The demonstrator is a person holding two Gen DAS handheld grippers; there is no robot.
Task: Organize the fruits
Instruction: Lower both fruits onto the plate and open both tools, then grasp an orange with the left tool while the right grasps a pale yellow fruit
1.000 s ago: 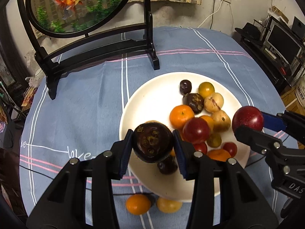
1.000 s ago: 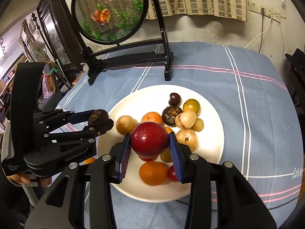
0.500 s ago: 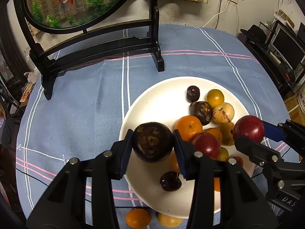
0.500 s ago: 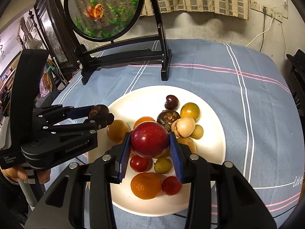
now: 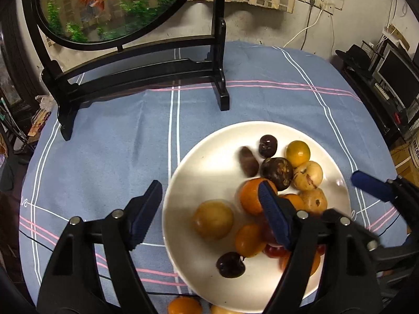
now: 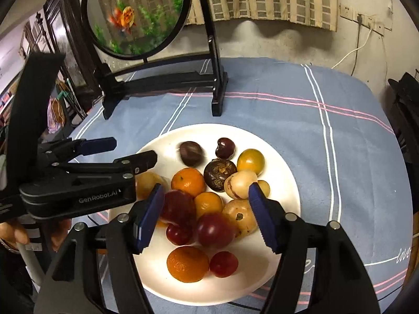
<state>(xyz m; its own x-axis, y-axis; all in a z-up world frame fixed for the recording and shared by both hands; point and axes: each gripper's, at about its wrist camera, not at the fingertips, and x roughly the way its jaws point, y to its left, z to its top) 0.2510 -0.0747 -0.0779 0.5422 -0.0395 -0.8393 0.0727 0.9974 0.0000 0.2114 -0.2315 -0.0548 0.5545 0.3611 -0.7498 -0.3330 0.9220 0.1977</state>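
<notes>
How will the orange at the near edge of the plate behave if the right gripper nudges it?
The orange is round and lies free on the smooth white plate, so it will probably roll. A small red fruit sits right beside it and may get bumped. Its dimpled rind should grip well.

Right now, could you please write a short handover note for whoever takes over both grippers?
Left gripper: open, empty, above the near-left rim of the white plate.
Right gripper: open, empty, over the fruit pile.
Done: both hold nothing now; a blurred red fruit lies in the pile between the right fingers, and a dark purple fruit sits on the plate's far side.
Left: an orange fruit and a yellow one remain on the blue tablecloth beside the plate's near edge; they probably go on next.
</notes>
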